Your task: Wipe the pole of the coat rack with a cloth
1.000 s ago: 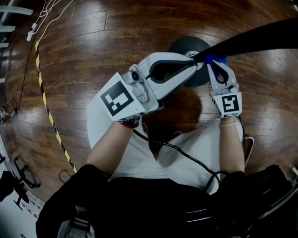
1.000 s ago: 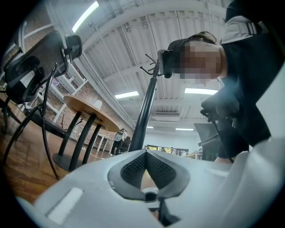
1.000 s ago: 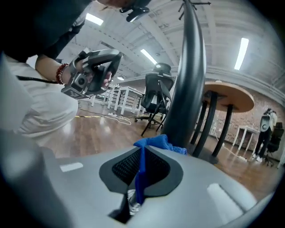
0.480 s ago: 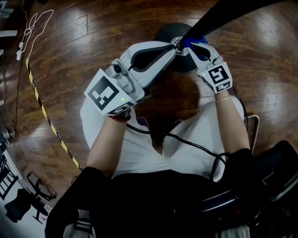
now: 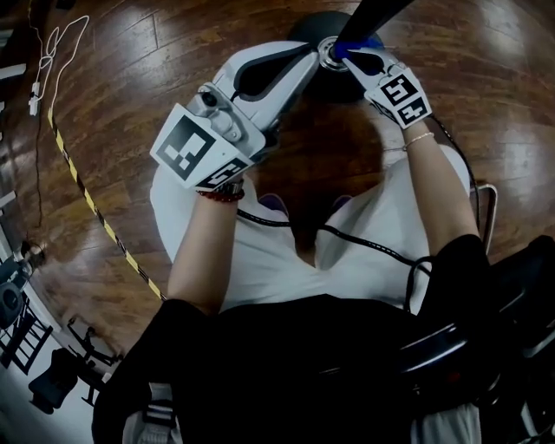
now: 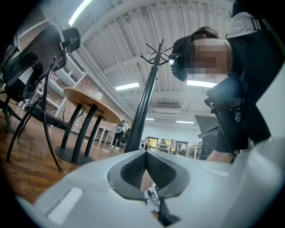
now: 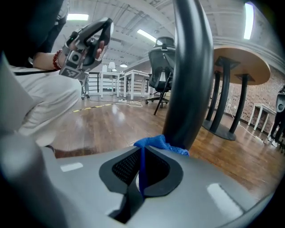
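Note:
The coat rack's black pole [image 5: 375, 12] rises from its round black base [image 5: 305, 26] on the wood floor. My right gripper [image 5: 344, 54] is shut on a blue cloth [image 5: 357, 43] and presses it against the pole just above the base. In the right gripper view the cloth [image 7: 158, 144] bunches between the jaws at the foot of the pole [image 7: 191, 75]. My left gripper [image 5: 319, 54] is shut, with its tips at the pole's foot from the other side. In its own view the left gripper [image 6: 146, 154] holds nothing, and the pole [image 6: 144, 107] rises just behind it to the hooks.
A round wooden table [image 6: 89, 100] on black legs and an office chair [image 6: 31, 67] stand nearby. Yellow-black tape [image 5: 95, 217] and white cables [image 5: 52, 43] lie on the floor at left. A metal chair frame [image 5: 487, 208] is at my right.
The right gripper has slid the cloth down the pole toward the base. The left gripper stayed beside it, and both now sit higher in the head view.

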`<state>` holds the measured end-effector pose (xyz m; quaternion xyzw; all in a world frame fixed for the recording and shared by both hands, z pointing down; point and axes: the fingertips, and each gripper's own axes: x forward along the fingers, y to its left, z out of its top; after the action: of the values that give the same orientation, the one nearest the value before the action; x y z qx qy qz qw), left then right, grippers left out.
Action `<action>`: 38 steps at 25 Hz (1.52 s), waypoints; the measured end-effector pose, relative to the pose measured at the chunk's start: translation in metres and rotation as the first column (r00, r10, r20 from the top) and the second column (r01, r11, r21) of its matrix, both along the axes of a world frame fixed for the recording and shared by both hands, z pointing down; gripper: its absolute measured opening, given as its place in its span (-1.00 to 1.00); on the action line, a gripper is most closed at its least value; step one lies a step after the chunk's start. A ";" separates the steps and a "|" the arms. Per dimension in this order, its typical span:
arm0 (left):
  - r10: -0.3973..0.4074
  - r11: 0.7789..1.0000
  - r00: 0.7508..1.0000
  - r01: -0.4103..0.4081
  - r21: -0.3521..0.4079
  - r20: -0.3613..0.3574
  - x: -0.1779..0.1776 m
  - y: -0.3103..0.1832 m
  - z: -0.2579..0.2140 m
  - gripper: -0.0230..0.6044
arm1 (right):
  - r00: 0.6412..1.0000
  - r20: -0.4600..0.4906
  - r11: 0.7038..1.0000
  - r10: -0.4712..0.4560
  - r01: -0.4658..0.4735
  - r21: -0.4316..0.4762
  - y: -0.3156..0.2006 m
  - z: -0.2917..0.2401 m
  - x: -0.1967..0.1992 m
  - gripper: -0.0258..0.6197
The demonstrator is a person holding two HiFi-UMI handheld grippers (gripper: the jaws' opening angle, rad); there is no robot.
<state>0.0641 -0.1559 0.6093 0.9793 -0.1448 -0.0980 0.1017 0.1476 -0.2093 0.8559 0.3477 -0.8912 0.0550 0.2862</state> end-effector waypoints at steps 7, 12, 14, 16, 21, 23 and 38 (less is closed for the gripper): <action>0.004 1.000 1.000 -0.004 -0.004 0.007 0.001 0.006 -0.001 -0.95 | 0.998 -0.064 0.998 -0.003 -0.001 -0.061 -0.002 0.026 0.000 -0.86; -0.013 1.000 1.000 0.013 -0.001 0.005 0.002 0.016 -0.007 -0.95 | 0.987 -0.159 0.992 -0.021 0.002 -0.122 -0.009 0.066 0.000 -0.86; 0.001 1.000 1.000 -0.001 0.000 0.008 0.004 0.025 -0.006 -0.95 | 0.982 -0.189 0.986 0.002 -0.034 -0.166 -0.009 0.087 0.000 -0.86; 0.004 1.000 1.000 -0.004 0.017 -0.002 0.004 0.031 -0.012 -0.95 | 0.980 -0.193 0.972 0.042 -0.085 -0.220 -0.007 0.105 0.002 -0.86; -0.022 1.000 0.999 0.021 0.016 0.029 -0.008 0.034 -0.009 -0.95 | 0.972 -0.161 0.917 0.169 -0.215 -0.335 -0.005 0.130 0.013 -0.86; -0.043 0.999 0.999 0.043 -0.012 0.032 -0.012 0.032 -0.004 -0.95 | 0.954 -0.145 0.876 0.263 -0.299 -0.377 -0.007 0.140 0.029 -0.86; -0.003 1.000 1.000 0.003 -0.011 0.006 -0.009 0.035 0.000 -0.95 | 0.815 -0.218 0.678 0.536 -0.570 -0.464 -0.011 0.152 0.060 -0.86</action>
<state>0.0553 -0.1210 0.6090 0.9789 -0.1469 -0.0943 0.1066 0.2071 -0.2208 1.0083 0.5138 -0.6873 0.3608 0.3654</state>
